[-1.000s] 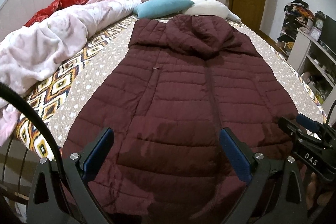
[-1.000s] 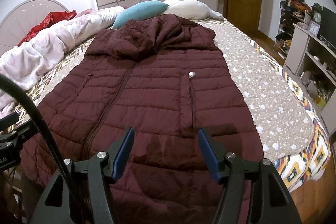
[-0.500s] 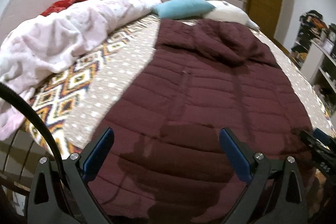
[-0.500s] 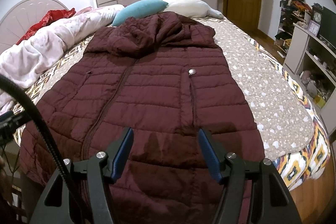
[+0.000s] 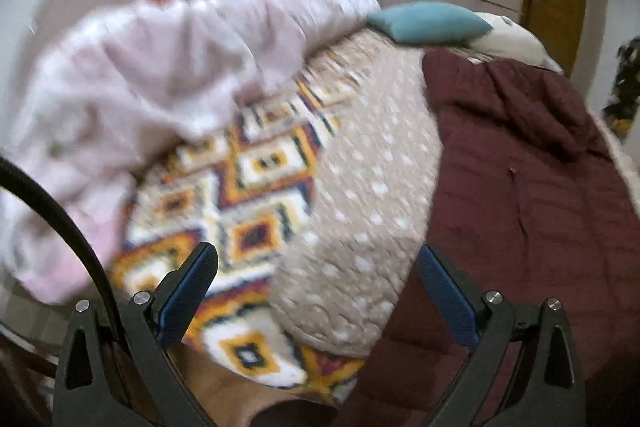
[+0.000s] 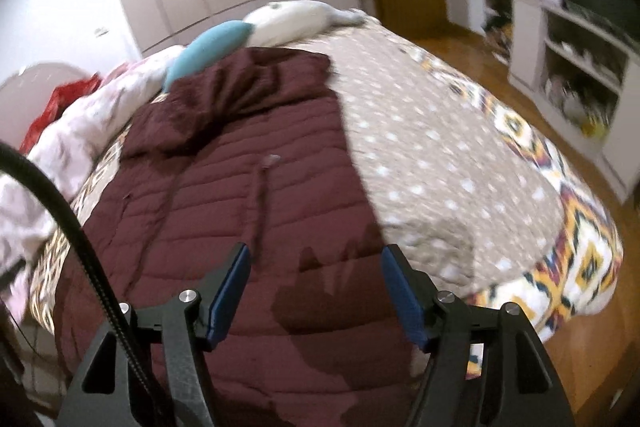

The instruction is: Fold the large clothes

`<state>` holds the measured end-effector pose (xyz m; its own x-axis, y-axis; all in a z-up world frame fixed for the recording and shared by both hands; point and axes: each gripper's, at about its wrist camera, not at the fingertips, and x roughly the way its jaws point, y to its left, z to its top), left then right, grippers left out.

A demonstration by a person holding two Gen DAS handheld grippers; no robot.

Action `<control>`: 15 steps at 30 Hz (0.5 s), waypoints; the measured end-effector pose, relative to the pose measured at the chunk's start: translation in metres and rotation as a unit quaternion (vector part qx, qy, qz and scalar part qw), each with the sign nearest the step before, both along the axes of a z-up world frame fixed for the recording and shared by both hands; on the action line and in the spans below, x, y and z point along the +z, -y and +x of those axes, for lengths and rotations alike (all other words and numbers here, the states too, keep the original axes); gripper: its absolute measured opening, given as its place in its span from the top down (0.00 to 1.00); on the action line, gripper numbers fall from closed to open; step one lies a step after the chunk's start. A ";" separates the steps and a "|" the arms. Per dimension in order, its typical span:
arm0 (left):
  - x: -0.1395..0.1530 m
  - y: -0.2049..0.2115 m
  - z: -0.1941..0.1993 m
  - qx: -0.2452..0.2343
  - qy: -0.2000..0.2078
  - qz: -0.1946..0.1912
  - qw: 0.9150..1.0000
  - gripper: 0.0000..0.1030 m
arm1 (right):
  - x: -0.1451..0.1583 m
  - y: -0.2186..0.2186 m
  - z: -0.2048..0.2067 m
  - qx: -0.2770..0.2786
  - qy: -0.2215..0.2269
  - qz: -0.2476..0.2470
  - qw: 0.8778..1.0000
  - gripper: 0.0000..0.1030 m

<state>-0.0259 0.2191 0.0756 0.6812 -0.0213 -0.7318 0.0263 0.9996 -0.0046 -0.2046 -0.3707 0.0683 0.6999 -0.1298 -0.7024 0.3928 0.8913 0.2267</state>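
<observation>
A long maroon quilted coat (image 6: pixel 248 211) lies flat on the bed, hood at the far end; it also shows at the right of the left wrist view (image 5: pixel 532 195). My left gripper (image 5: pixel 316 267) is open and empty, over the bed's patterned cover to the left of the coat. My right gripper (image 6: pixel 314 271) is open and empty, just above the coat's hem near its right edge. Both views are blurred.
A pink duvet (image 5: pixel 132 83) is heaped on the bed's left side. A teal pillow (image 5: pixel 428 23) and a white pillow (image 6: pixel 292 19) lie at the head. The dotted bedcover (image 6: pixel 432 155) is to the right of the coat. White shelves (image 6: pixel 568 55) stand at the far right.
My left gripper has swung left, off the coat's hem and over the patterned cover. My right gripper has turned right, toward the coat's right edge. Both stay open.
</observation>
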 end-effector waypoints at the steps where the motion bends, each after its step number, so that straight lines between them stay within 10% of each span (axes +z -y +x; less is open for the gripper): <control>1: -0.010 -0.006 0.006 -0.016 -0.023 -0.038 0.999 0.03 | -0.004 0.008 -0.002 -0.008 -0.003 0.006 1.000 0.30; 15: -0.075 0.027 0.060 -0.101 -0.144 -0.181 0.968 0.07 | -0.065 0.072 0.011 0.000 -0.005 0.203 0.979 0.30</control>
